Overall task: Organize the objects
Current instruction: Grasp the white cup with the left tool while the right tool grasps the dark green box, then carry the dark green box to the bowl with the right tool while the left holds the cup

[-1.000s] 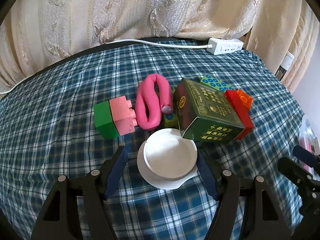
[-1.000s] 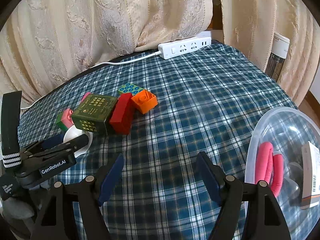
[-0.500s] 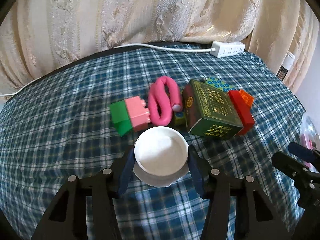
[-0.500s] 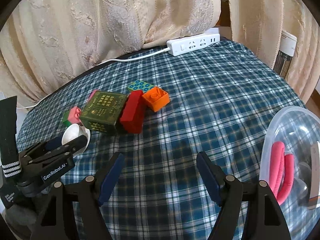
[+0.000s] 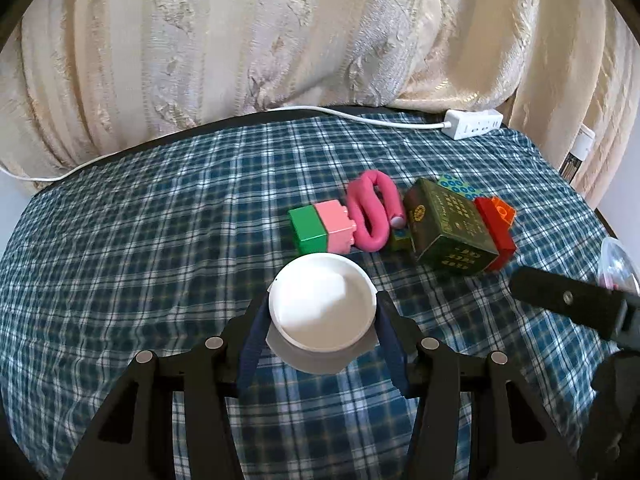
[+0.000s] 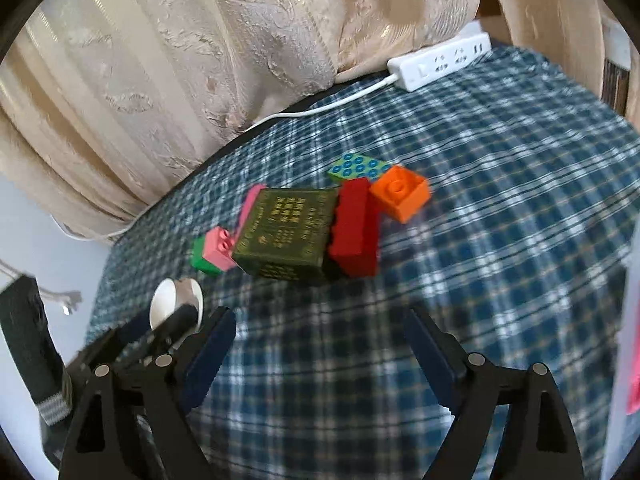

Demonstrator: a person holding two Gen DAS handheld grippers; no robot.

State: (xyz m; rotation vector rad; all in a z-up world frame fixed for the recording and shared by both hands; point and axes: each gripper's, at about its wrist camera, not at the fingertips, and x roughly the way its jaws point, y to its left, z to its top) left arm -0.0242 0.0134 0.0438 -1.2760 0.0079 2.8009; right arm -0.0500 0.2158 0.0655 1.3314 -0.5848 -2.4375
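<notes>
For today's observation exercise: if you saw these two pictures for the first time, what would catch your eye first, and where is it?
The white bowl, clamped in the left gripper low in the left wrist view, stands out against the blue plaid cloth. Beyond it lies a bright cluster: green-and-pink block, pink foam curler, dark green box, red block. The right gripper has nothing between its jaws, which are opening.

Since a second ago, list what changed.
The left gripper closed on the white bowl and lifted it off the cloth. The right gripper swung toward the toy pile; its jaws are opening, empty. The green box and blocks stayed put.
</notes>
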